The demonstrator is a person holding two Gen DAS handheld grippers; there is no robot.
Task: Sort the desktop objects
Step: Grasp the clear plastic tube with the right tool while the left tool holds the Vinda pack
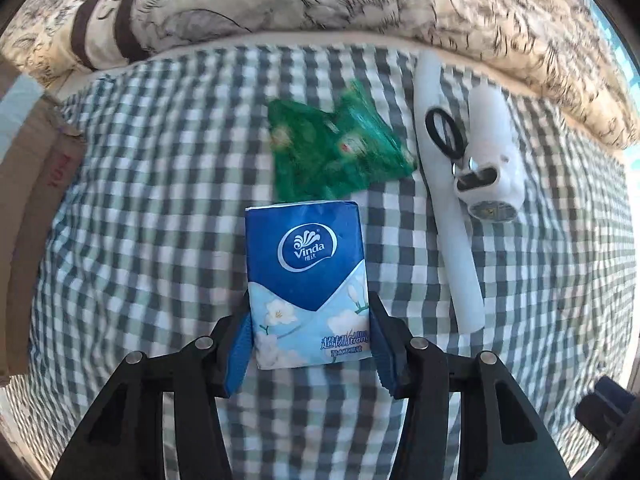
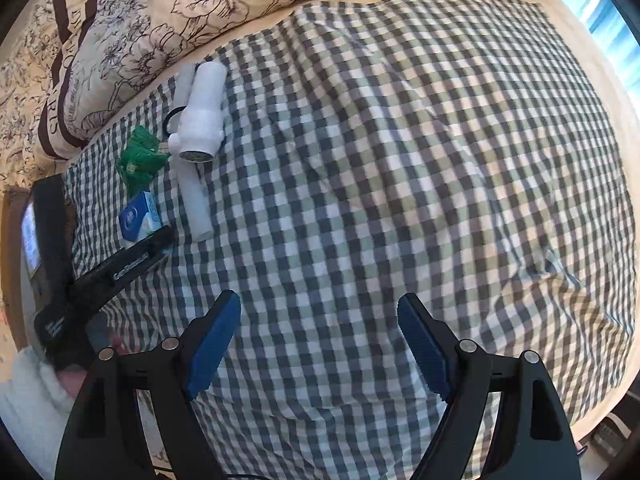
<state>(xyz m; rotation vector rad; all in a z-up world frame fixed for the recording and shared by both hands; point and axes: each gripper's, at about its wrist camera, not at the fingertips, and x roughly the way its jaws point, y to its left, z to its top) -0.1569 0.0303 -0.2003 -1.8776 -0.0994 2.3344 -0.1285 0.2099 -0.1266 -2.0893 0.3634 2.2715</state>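
Here the left gripper (image 1: 310,344) pointed steeply down at a checked cloth (image 1: 160,208), its blue pads (image 1: 239,354) set against the two long sides of a blue tissue packet (image 1: 306,276). The jaws stood partly closed, pressing on the lower end of the packet, which lay flat on the cloth with its logo end away from the camera. Just beyond the packet's far edge lay a crumpled green wrapper (image 1: 336,148), touching or nearly touching it. To the right of the wrapper lay a long white tube (image 1: 444,200), running at a slant. A black ring (image 1: 445,132) rested on the tube, and a white flashlight-like device (image 1: 490,152) lay against the tube's right side, its lens end toward the camera. A floral quilt (image 1: 360,12) bordered the far edge of the cloth, and a cardboard box (image 1: 32,216) stood at the left edge.

In the right wrist view, the right gripper (image 2: 319,344) hung above a bare stretch of the same cloth (image 2: 400,160), its jaws wide apart with nothing between them. The tissue packet (image 2: 138,220), green wrapper (image 2: 142,160), white tube (image 2: 194,196) and white device (image 2: 202,116) appeared together at the far left, well apart from this gripper. The left gripper's black finger (image 2: 132,260) reached the packet from below.
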